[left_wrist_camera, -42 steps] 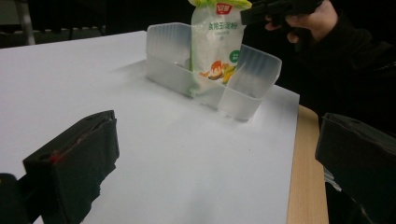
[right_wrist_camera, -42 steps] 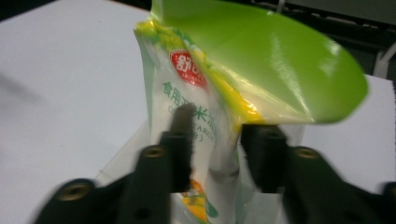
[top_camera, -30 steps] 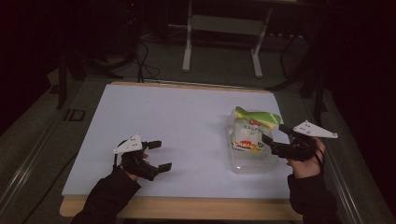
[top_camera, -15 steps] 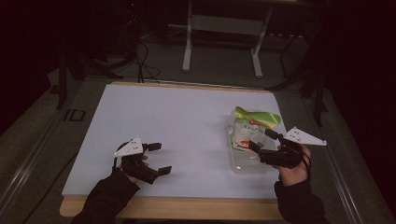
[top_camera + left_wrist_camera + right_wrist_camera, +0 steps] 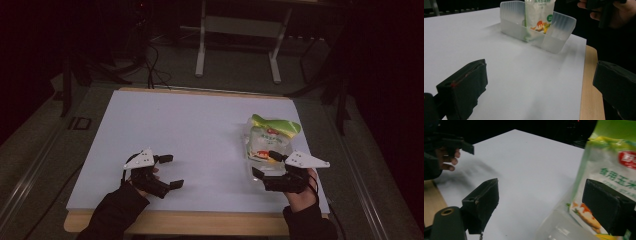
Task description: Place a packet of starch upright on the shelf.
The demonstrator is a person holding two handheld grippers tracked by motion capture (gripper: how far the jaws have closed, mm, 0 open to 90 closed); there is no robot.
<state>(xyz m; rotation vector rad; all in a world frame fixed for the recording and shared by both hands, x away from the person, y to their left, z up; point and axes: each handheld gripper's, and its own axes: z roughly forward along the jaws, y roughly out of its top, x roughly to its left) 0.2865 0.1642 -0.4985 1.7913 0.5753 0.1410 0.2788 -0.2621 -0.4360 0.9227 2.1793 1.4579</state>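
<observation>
A clear plastic tub (image 5: 262, 167) stands on the white table top (image 5: 190, 130) at the right. A green-and-white snack bag (image 5: 270, 135) stands in the tub and leans out over its far end. My right gripper (image 5: 266, 165) is open at the tub's near end, one jaw over the tub and one beside it. In the right gripper view the bag (image 5: 609, 162) is just behind the right jaw, with the tub's rim (image 5: 559, 227) below. My left gripper (image 5: 172, 171) rests open at the front left with nothing between its jaws. From the left gripper view, tub (image 5: 536, 35) and bag (image 5: 539, 15) stand far ahead.
The table's wooden front edge (image 5: 200, 222) runs just below both hands. A metal stand (image 5: 240, 30) and cables (image 5: 150, 65) lie on the dark floor beyond the table. A broad stretch of white surface separates the two grippers.
My right gripper has moved from the bag's right side toward the front edge and now sits at the tub's near end. The left gripper has stayed put.
</observation>
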